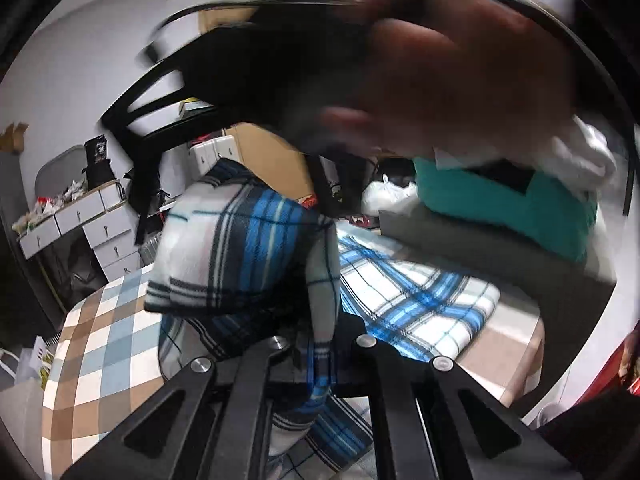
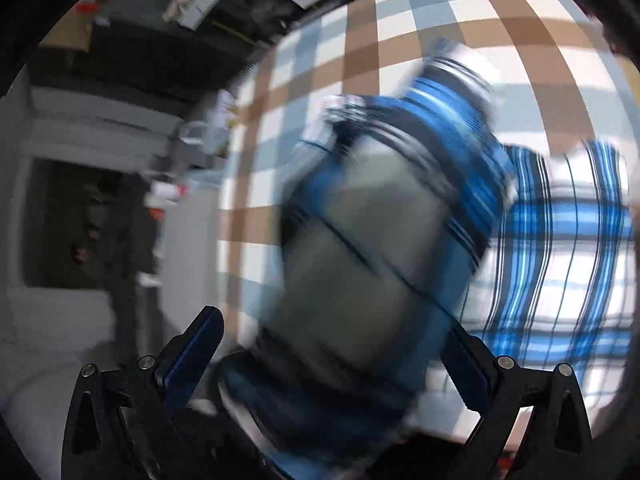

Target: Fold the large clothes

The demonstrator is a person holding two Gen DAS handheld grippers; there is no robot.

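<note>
A blue, white and black plaid fleece garment [image 1: 420, 300] lies partly spread on the checked table [image 1: 100, 340]. My left gripper [image 1: 320, 344] is shut on a bunched fold of it, which rises over the fingers as a hump [image 1: 240, 248]. In the right wrist view the same garment [image 2: 360, 240] hangs blurred in front of my right gripper [image 2: 334, 352]. Its fingers [image 2: 200, 344] stand wide apart and open, the left pad clear of the cloth. More plaid lies flat to the right [image 2: 560, 240]. A person's blurred hand [image 1: 460, 72] fills the upper right of the left wrist view.
A teal cloth [image 1: 520, 208] and white clothes [image 1: 580, 152] sit piled at the table's far side. Beyond the table stand white drawers [image 1: 100, 232], a black chair frame [image 1: 132, 120] and a white bag [image 1: 388, 196]. The table's left edge [image 2: 228, 208] drops to a cluttered floor.
</note>
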